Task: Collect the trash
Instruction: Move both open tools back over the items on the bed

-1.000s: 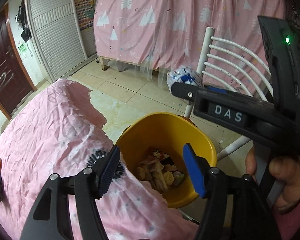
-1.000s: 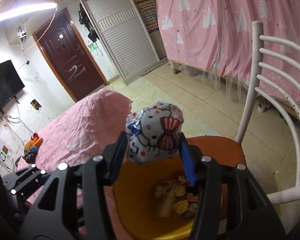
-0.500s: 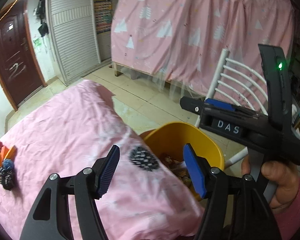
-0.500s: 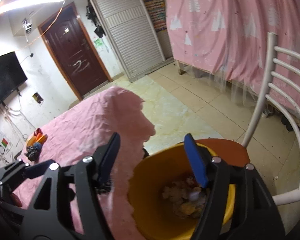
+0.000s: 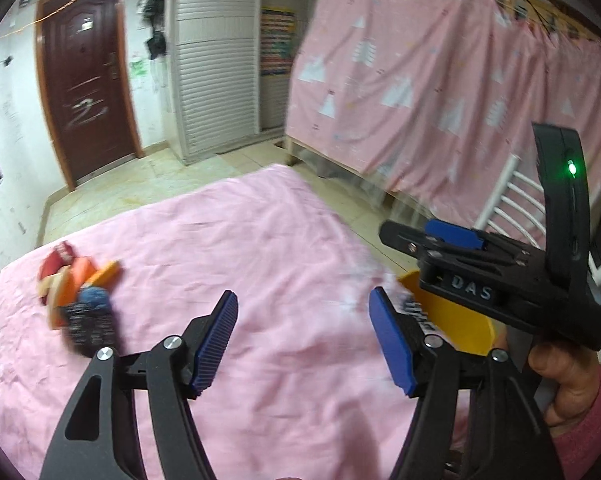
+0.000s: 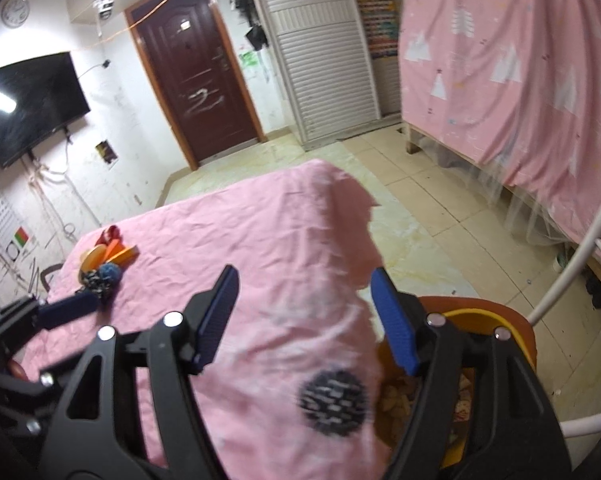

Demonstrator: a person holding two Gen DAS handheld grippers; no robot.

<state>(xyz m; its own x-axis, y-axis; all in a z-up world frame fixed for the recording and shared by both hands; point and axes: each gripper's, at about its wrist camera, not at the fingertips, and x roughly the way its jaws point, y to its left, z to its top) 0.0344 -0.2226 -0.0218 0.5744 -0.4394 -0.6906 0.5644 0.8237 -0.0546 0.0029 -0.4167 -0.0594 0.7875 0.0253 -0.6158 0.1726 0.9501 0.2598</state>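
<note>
A small heap of trash (image 5: 78, 300), with red, orange, blue and black pieces, lies at the far left of the pink-covered table (image 5: 260, 248); it also shows in the right wrist view (image 6: 104, 260). A yellow bin (image 5: 452, 316) holding wrappers stands off the table's right edge, on an orange chair seat (image 6: 516, 320). My left gripper (image 5: 304, 344) is open and empty above the table. My right gripper (image 6: 306, 316) is open and empty over the table's right edge, beside the bin (image 6: 472, 314). The right gripper's body also shows in the left wrist view, above the bin.
A black spiky round object (image 6: 332, 400) lies on the cloth near the bin. A white chair back (image 6: 580, 256) rises at the right. A pink curtain (image 6: 512, 60), a dark door (image 6: 196, 68) and a wall TV (image 6: 28, 104) lie beyond the tiled floor.
The right gripper opened and dropped the Hello Kitty wrapper into the bin. Both grippers then swung left, from over the bin toward the table and the trash heap.
</note>
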